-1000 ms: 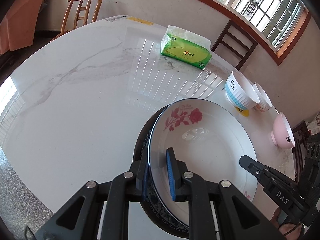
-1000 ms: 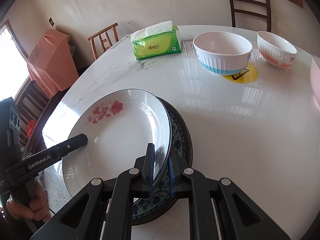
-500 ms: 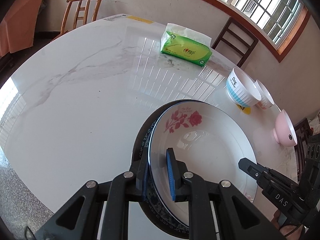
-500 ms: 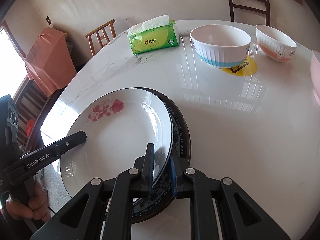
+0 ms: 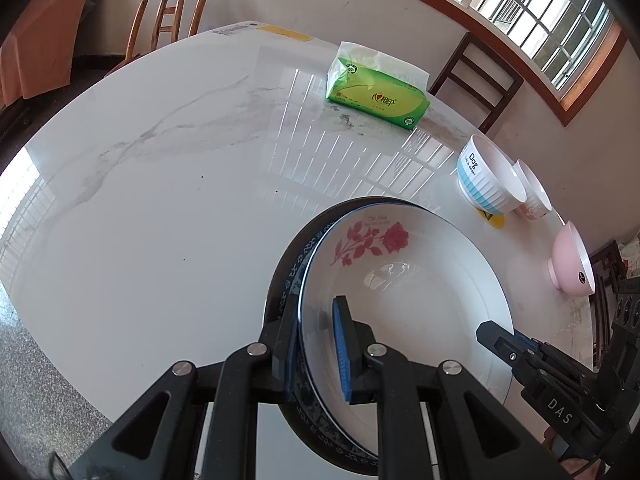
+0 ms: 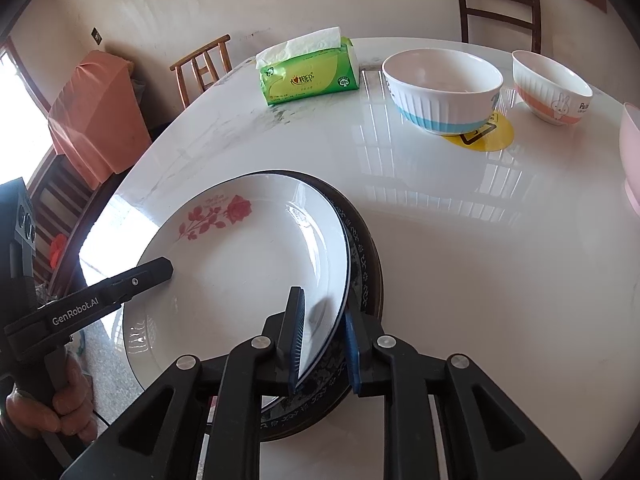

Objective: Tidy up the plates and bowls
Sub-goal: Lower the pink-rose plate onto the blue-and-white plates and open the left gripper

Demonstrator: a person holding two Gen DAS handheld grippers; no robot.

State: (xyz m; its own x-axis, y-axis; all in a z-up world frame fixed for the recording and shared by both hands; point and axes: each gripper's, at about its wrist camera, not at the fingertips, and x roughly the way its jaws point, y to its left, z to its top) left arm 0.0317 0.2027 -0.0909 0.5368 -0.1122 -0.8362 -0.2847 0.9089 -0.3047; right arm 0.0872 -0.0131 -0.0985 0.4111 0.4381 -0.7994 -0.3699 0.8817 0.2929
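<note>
At the lower centre of the left wrist view, the rim of the white rose plate is clamped by the left gripper. This plate is seen resting inside the dark blue-patterned plate on the marble table. In the right wrist view, the opposite rim is straddled by the right gripper, whose jaws have just been opening and are seen slightly parted.
</note>
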